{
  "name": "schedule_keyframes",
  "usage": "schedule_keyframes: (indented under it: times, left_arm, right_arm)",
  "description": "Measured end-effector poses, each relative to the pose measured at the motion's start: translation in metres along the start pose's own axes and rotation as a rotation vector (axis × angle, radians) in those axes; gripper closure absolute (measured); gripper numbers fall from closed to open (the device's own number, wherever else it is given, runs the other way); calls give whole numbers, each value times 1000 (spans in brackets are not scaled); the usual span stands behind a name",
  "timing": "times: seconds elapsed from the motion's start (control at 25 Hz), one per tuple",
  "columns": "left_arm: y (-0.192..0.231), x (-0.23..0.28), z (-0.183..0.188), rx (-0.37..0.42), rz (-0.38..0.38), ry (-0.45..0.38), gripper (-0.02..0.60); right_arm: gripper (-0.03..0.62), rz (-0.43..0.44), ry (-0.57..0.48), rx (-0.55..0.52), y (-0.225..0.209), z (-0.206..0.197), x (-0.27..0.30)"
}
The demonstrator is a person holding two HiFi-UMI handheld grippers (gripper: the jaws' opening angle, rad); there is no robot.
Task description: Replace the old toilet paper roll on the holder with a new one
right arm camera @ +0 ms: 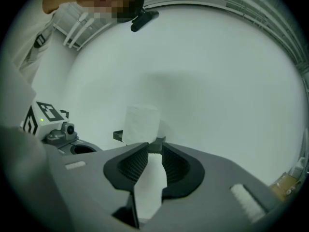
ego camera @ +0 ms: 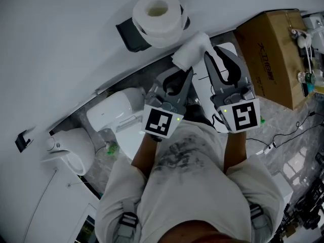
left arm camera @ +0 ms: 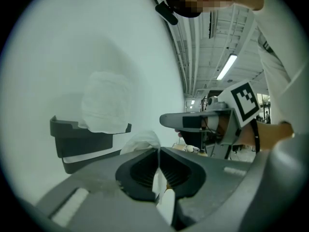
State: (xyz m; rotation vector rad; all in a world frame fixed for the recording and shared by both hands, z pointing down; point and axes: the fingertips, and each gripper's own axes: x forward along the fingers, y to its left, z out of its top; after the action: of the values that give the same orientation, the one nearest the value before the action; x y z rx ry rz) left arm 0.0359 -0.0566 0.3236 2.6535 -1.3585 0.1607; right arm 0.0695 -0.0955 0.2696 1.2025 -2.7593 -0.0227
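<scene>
A full white toilet paper roll point(ego camera: 158, 15) sits on the dark wall holder point(ego camera: 129, 34); it also shows in the left gripper view, roll point(left arm camera: 106, 103) on holder point(left arm camera: 82, 141), and small in the right gripper view point(right arm camera: 141, 122). Just below the holder both grippers meet at a loose wad of white paper point(ego camera: 190, 48). My left gripper point(ego camera: 189, 71) is shut on a sheet of that paper point(left arm camera: 161, 197). My right gripper point(ego camera: 206, 54) has its jaws slightly apart, with paper point(right arm camera: 150, 187) lying in the gap. In the left gripper view the right gripper point(left arm camera: 203, 122) is close on the right.
A white toilet point(ego camera: 115, 113) stands below the holder, with another white fixture point(ego camera: 71, 153) to its left. A brown cardboard box point(ego camera: 273, 54) stands at the right by the wall. Cables point(ego camera: 283, 135) run over the marbled floor. The person's torso fills the bottom of the head view.
</scene>
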Motion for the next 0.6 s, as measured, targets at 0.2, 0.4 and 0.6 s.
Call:
schedule_keyframes:
  times: [0.2, 0.4, 0.6]
  left_arm:
    - [6, -18, -5, -24, 24, 9, 565]
    - [18, -37, -7, -14, 50, 11, 565]
    - [30, -54, -7, -21, 77, 16, 565]
  right_arm:
    - [472, 48, -20, -8, 15, 15, 15]
    - [454, 75, -28, -16, 29, 24, 28]
    - [419, 96, -33, -17, 40, 32, 41]
